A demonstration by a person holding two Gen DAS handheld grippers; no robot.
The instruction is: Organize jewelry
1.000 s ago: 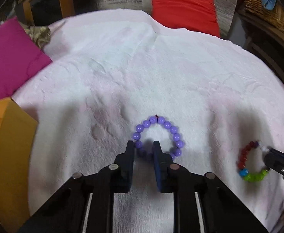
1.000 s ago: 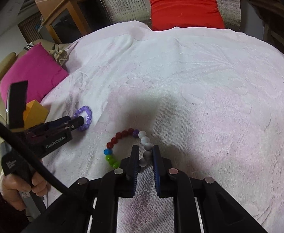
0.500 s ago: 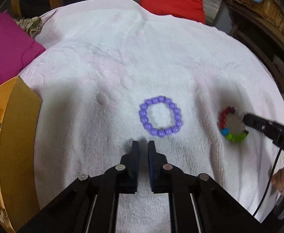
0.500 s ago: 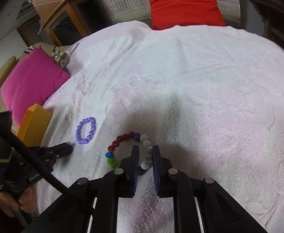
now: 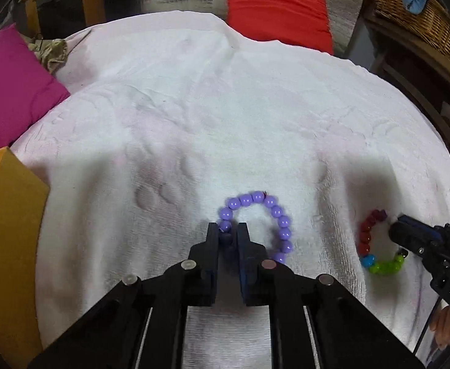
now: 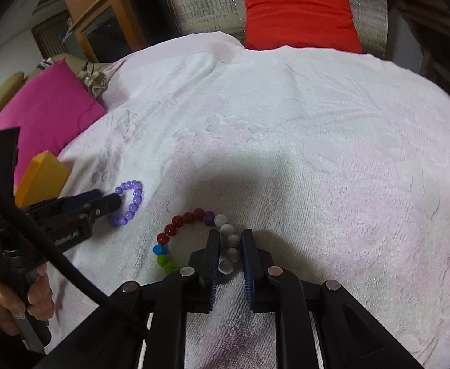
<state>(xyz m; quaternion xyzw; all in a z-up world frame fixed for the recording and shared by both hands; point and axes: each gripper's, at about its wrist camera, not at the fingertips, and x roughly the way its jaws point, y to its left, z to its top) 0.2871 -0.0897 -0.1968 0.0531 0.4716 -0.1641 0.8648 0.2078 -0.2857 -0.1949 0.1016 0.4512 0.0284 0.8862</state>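
Both claws are down on the white blanket [image 5: 255, 107]. The left gripper [image 5: 228, 235] is pinched on the purple bead bracelet [image 5: 274, 215]; the right gripper [image 6: 229, 246] straddles the multicolor bracelet [image 6: 191, 218]'s white beads, jaws not quite clenched. Looks like pickup; next is lifting toward the orange box [image 5: 6, 215].

White blanket [image 5: 225, 117] wide open ahead & to the right, nothing on it twd the red cushion [image 5: 277, 9]. Left edge blocked: orange box [image 5: 6, 230] close by, magenta pillow [image 5: 6, 86] behind it. Low obstacles only: purple bead bracelet [image 5: 274, 212] and multicolour bracelet [image 6: 191, 224], near each other w/ a strip of bare blanket between. Wicker basket [image 5: 421, 15] stands off the far right edge.
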